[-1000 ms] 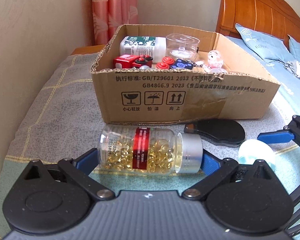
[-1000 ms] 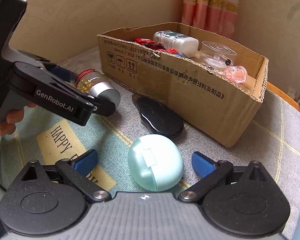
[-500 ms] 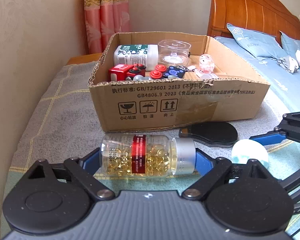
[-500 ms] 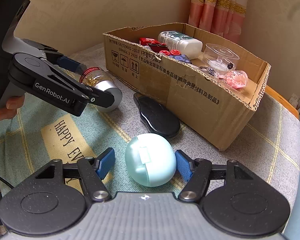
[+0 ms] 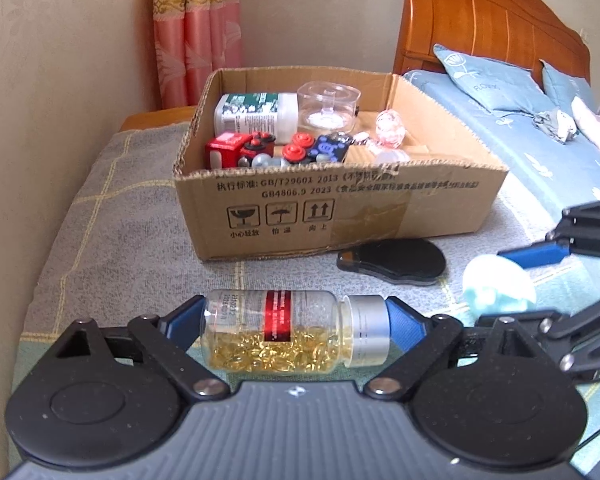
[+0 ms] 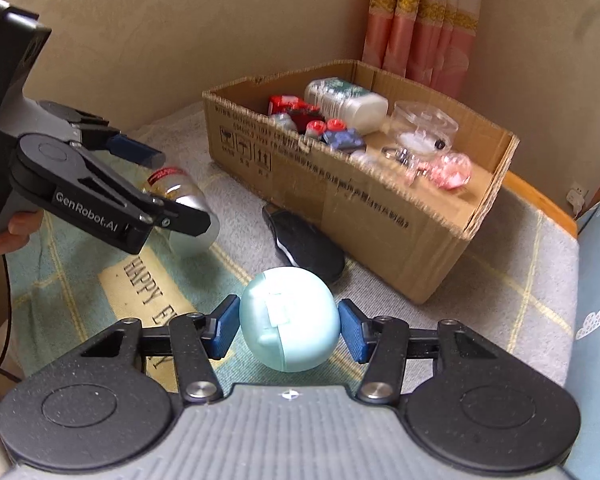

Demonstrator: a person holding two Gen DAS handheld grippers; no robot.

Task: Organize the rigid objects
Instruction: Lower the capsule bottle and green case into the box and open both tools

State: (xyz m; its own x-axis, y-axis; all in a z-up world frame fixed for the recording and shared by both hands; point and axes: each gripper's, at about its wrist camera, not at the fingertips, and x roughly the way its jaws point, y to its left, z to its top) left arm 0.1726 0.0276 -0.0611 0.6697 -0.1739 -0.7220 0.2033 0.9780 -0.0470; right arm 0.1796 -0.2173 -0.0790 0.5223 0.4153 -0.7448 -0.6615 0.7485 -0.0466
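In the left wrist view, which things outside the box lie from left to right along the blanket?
Capsule bottle held across the left gripper → black flat case → pale green egg-shaped case, in the right gripper whose jaws are closing.

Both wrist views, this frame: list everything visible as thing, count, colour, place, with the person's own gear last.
Cardboard box: one, brown, on the blanket by the wall.
White bottle: one, green label, lying in the box.
Clear round container: one, in the box.
Red toy: one, in the box, front left.
Pink clear trinket: one, in the box.
Capsule bottle: one, clear with yellow capsules, silver cap, between the left gripper's pads.
Black case: one, on the blanket before the box.
Egg-shaped case: one, pale teal, between the right gripper's pads.
Curtain: pink, behind the box.
Headboard: wooden, far right.
Left gripper: black, blue pads.
Right gripper: black, blue pads, jaws closing.
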